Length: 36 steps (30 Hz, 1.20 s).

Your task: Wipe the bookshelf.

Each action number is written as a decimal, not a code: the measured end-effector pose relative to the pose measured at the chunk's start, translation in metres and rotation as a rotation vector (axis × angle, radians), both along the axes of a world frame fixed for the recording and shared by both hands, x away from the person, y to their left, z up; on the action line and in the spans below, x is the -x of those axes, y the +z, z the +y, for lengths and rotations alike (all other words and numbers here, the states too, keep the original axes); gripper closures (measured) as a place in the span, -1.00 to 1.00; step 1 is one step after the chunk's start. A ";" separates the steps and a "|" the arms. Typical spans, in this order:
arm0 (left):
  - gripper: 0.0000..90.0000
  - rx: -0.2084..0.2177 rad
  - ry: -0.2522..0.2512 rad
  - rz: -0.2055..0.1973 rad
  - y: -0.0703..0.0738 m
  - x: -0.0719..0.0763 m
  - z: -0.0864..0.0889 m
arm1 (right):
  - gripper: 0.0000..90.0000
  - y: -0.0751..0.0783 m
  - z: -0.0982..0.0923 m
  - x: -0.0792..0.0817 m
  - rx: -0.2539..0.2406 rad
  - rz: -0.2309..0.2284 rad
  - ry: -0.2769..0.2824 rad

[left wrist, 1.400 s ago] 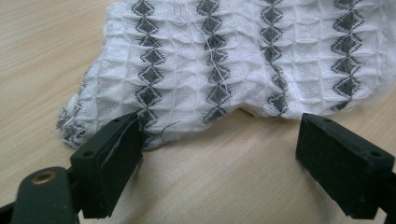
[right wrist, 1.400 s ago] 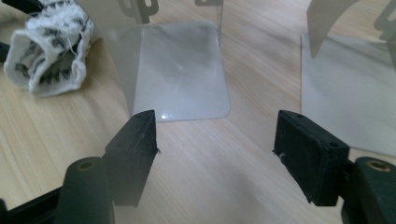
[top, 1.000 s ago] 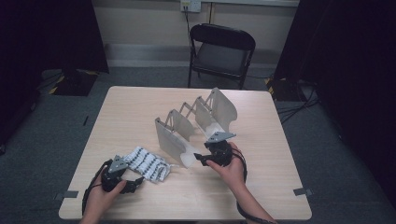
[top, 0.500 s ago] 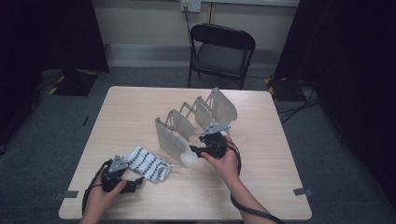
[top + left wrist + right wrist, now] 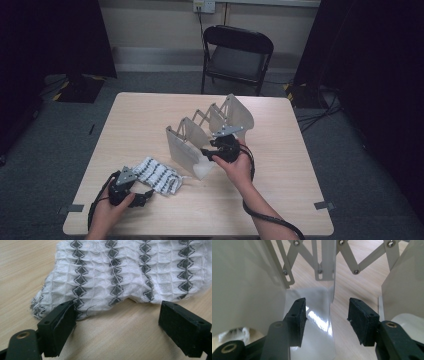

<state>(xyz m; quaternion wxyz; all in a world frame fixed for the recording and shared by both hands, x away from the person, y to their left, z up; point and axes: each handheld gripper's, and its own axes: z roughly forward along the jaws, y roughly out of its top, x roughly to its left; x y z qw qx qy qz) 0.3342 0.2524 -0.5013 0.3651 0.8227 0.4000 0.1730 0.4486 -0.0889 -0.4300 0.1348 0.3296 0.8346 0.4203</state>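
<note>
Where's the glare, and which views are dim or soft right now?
Right gripper view: bright glare on the glossy white base plate of the expanding metal file rack. High view: dim room, dark edges, soft detail. Left gripper view: evenly lit, the white-and-grey diamond-patterned knitted cloth sharp.

woven, frayed cloth (image 5: 130,272); glossy metal rack (image 5: 319,312); matt wood-grain table (image 5: 140,120).

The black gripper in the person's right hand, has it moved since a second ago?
Yes. The right gripper has shifted up the picture, away from the table's near edge, alongside the beige accordion rack. Its jaws have just been closing, nothing between them.
</note>
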 end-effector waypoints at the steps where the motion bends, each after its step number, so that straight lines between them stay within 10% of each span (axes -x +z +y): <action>1: -0.70 0.000 0.000 0.000 0.000 0.000 0.000 | 0.10 0.001 0.001 -0.002 -0.007 0.005 -0.003; 10: -0.71 -0.005 -0.002 -0.001 0.000 0.000 0.000 | 0.29 0.004 0.018 -0.017 0.020 -0.004 -0.019; 18: -0.73 -0.004 -0.008 0.003 0.000 0.000 0.000 | 0.95 0.006 0.025 -0.022 0.022 -0.007 -0.029; 36: -0.74 -0.002 -0.010 0.003 0.000 0.000 0.000 | 0.99 0.011 0.017 -0.012 0.039 -0.084 0.002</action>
